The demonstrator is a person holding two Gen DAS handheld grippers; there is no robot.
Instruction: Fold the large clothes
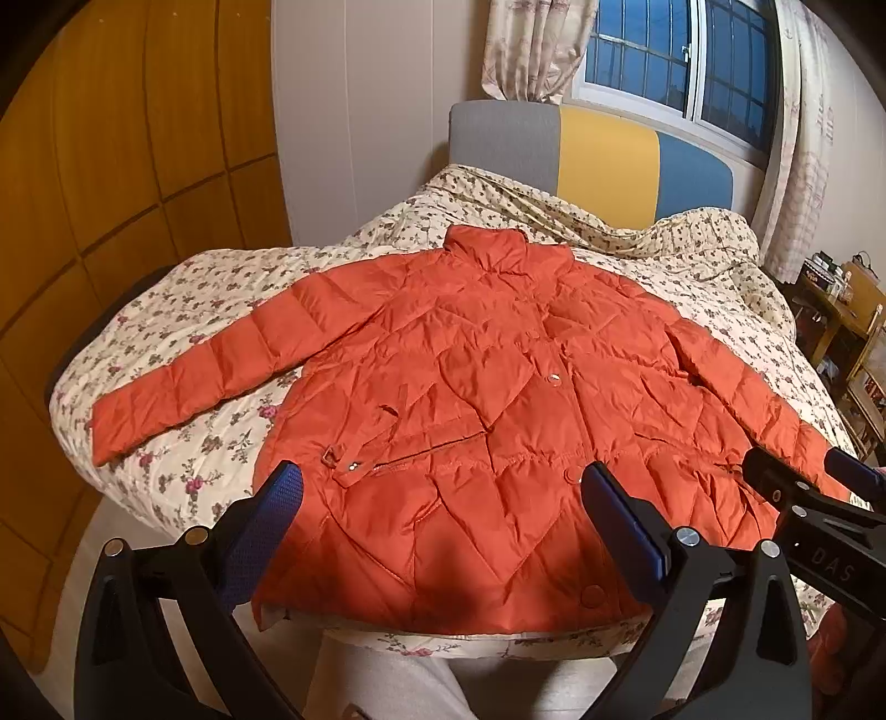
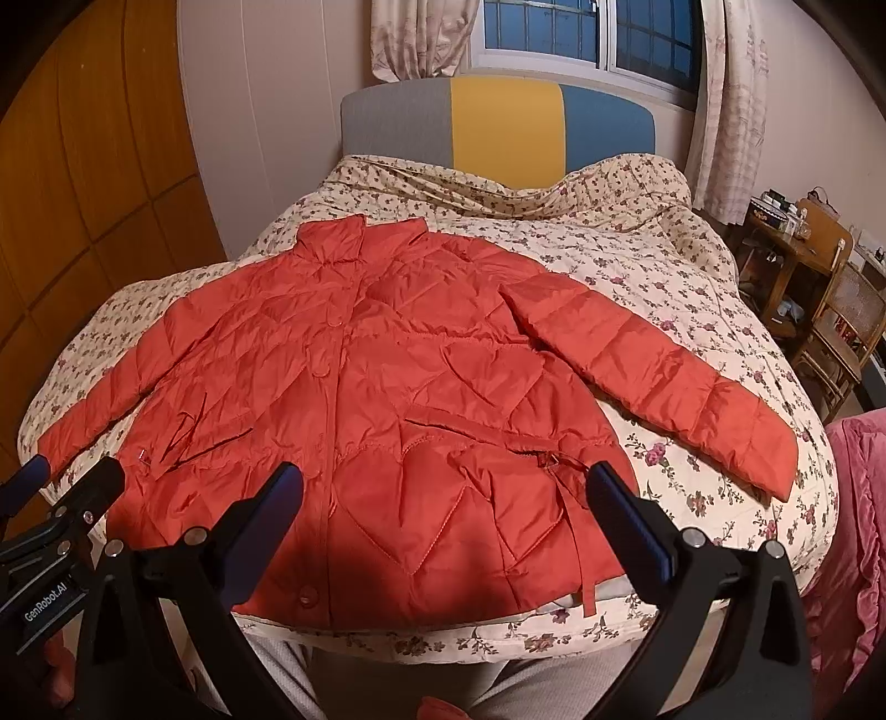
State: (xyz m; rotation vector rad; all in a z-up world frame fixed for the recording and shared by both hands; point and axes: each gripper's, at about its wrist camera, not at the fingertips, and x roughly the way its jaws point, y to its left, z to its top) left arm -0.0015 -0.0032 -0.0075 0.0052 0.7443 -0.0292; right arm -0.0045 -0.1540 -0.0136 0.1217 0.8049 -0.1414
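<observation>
Left wrist view: orange jacket [image 1: 476,421] flat on bed [image 1: 183,310], collar away, hem nearest; left gripper [image 1: 437,498] spread wide, holding nothing, above hem. Right wrist view: right gripper [image 2: 443,498] likewise parted (empty), nearer the jacket's right-hand sleeve [image 2: 653,365].

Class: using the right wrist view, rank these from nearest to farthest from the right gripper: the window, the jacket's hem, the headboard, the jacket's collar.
From the right gripper:
1. Hem, just below the fingers, at the bed's near edge.
2. Collar, mid-bed, left of centre.
3. Headboard, at the bed's far end.
4. Window, behind the headboard.
</observation>
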